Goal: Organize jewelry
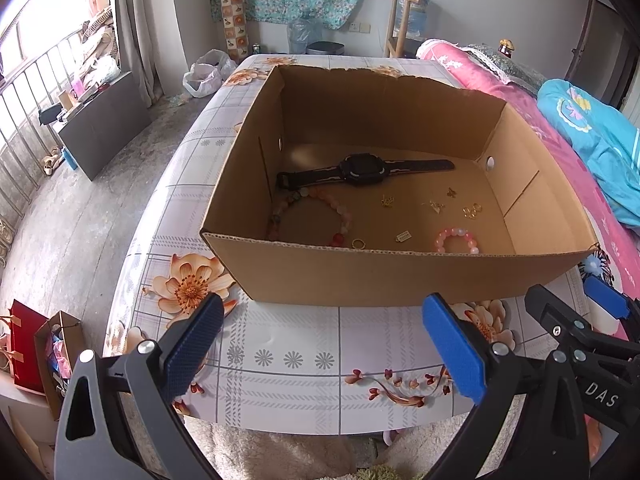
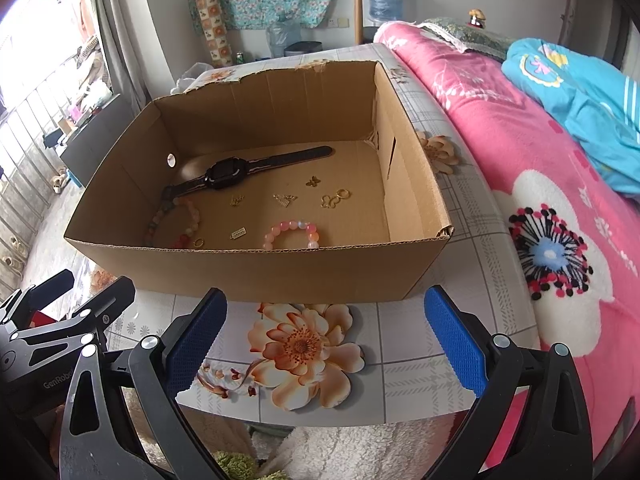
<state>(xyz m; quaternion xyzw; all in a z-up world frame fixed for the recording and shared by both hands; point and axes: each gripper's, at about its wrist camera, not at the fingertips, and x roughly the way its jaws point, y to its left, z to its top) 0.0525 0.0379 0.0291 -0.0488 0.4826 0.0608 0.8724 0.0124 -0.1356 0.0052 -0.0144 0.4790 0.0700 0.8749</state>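
The left gripper [image 1: 324, 344] has its blue-padded jaws spread wide and holds nothing; it hangs over the near edge of the table [image 1: 280, 364], short of the cardboard box [image 1: 360, 276]. The right gripper [image 2: 326, 342] is in the same condition, jaws apart and empty, just beside the left one and likewise in front of the box's near wall. The box stands open-topped on the flowered tablecloth, and all the jewelry lies loose on its floor. A black watch [image 1: 362, 168] lies flat toward the far wall of the box. A large bead bracelet [image 1: 310, 216] rests in the near left corner of the box, touching the watch strap. A small pink bead bracelet [image 1: 458, 240] sits against the near wall, right of centre. Several small gold charms [image 1: 434, 205] and a gold ring [image 1: 359, 243] are scattered between them. A pink blanket [image 2: 540, 168] lies to the right of the box.
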